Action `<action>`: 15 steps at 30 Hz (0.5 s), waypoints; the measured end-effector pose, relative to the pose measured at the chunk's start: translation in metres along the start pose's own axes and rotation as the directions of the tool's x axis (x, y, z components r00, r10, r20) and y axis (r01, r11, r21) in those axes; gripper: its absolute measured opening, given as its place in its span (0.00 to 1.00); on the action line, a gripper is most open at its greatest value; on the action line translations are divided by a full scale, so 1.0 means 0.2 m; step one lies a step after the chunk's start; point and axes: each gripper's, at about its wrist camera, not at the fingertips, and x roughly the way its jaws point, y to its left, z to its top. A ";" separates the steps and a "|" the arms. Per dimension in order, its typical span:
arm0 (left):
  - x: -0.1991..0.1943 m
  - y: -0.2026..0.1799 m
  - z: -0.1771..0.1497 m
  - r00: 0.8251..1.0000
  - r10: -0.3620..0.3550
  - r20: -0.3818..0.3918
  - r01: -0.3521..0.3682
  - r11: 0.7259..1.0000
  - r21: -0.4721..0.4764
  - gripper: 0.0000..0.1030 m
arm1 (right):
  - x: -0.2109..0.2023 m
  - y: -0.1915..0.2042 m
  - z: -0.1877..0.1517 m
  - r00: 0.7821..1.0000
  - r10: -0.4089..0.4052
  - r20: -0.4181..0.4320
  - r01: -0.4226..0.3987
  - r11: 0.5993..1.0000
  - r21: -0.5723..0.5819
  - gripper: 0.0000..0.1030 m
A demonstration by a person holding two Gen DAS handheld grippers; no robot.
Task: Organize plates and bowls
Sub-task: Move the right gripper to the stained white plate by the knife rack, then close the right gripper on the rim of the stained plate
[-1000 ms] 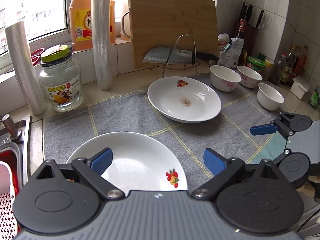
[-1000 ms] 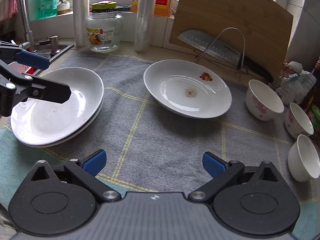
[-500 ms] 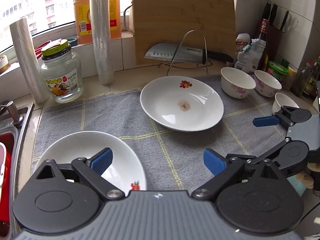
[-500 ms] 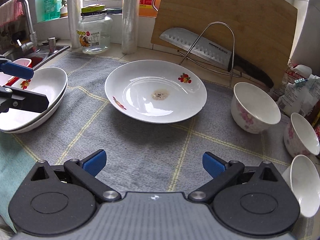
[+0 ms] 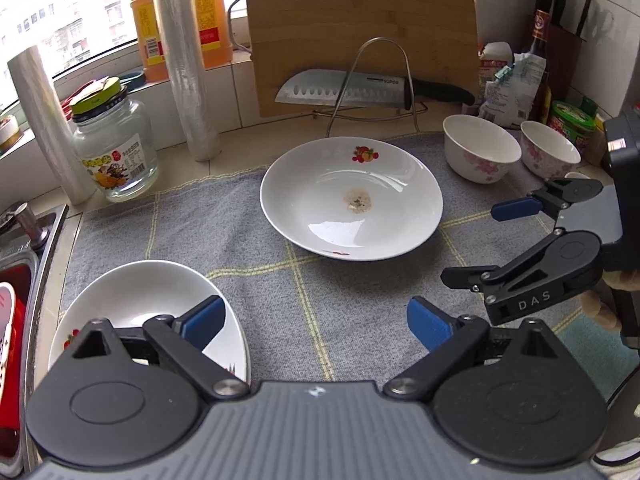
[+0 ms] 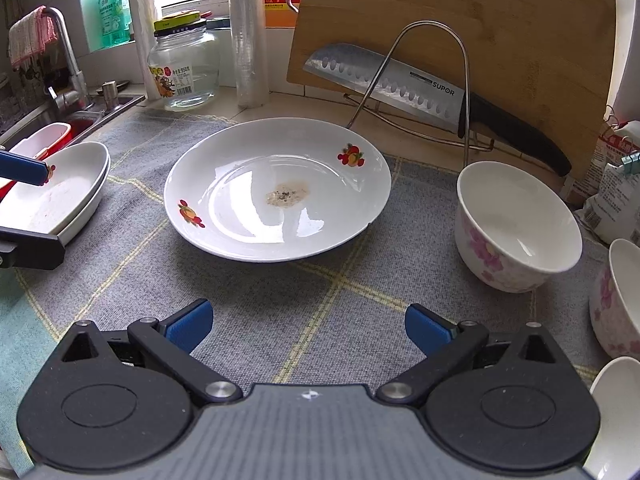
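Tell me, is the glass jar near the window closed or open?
Closed. The glass jar stands upright on the counter with its yellow-green lid sitting on top; the left wrist view shows the same lid in place.

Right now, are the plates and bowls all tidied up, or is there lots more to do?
Partly. Two plates are already stacked at the left of the gray cloth. Nothing is in hand: the left gripper and right gripper are both open and empty. The plate with the brown stain sits alone, and the flowered bowls stand separately, unstacked.
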 end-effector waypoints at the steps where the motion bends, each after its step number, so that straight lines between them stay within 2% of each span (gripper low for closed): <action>1: 0.01 0.01 0.01 1.000 -0.010 -0.003 0.010 1.000 0.022 0.94 | 0.01 0.00 0.00 1.000 -0.010 -0.005 0.010 1.000 0.012 1.00; 5: 0.07 0.04 0.06 0.997 -0.072 -0.024 0.074 0.990 0.123 0.94 | 0.00 -0.03 0.03 1.000 -0.001 -0.016 0.002 0.997 0.071 1.00; 9: 0.15 0.09 0.12 0.986 -0.151 -0.067 0.162 0.961 0.224 0.94 | 0.01 -0.05 0.08 1.000 0.001 -0.031 0.003 0.992 0.125 1.00; 12: 0.22 0.12 0.16 0.977 -0.177 -0.117 0.202 0.944 0.260 0.94 | 0.02 -0.07 0.14 0.999 0.022 -0.036 -0.016 0.985 0.171 1.00; 15: 0.29 0.13 0.18 0.974 -0.179 -0.138 0.213 0.931 0.297 0.94 | 0.03 -0.09 0.23 0.998 0.046 -0.034 -0.039 0.981 0.190 1.00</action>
